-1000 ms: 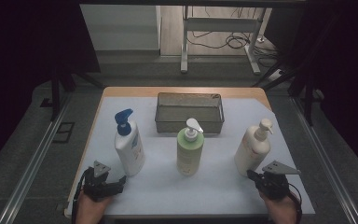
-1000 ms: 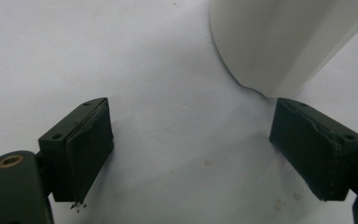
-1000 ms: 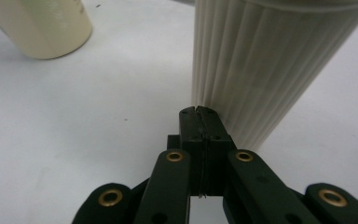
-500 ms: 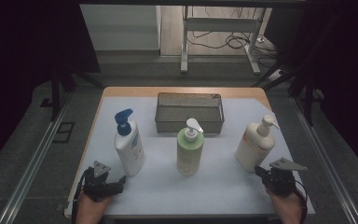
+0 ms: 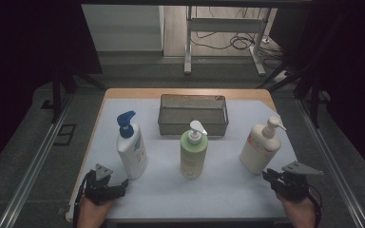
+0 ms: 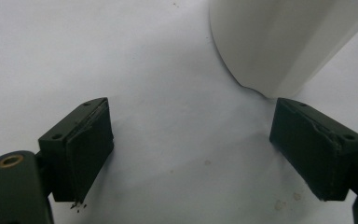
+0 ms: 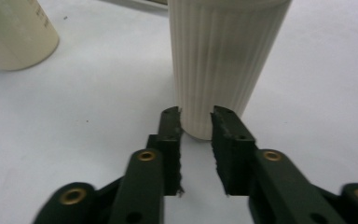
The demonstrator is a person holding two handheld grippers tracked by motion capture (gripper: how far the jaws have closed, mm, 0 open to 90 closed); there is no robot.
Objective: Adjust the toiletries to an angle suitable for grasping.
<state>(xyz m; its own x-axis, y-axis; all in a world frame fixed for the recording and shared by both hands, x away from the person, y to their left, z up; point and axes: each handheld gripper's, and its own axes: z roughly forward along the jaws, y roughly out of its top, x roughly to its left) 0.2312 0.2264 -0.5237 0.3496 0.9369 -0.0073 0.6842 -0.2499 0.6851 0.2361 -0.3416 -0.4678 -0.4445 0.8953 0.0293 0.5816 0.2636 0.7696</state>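
Your right hand-held gripper has just been opening, gap narrow, empty, tips just short of the cream pump bottle. Left hand-held gripper wide open, empty, over the tabletop.

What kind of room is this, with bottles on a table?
Probably a lab or recording workspace: a table with a white mat, dark curtains around it, loose cables on the floor, and a bare metal frame behind.

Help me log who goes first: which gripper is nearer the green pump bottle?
Left. The left gripper sits below-left of the green pump bottle, past the blue-pump bottle; the right gripper is farther off, lower right.
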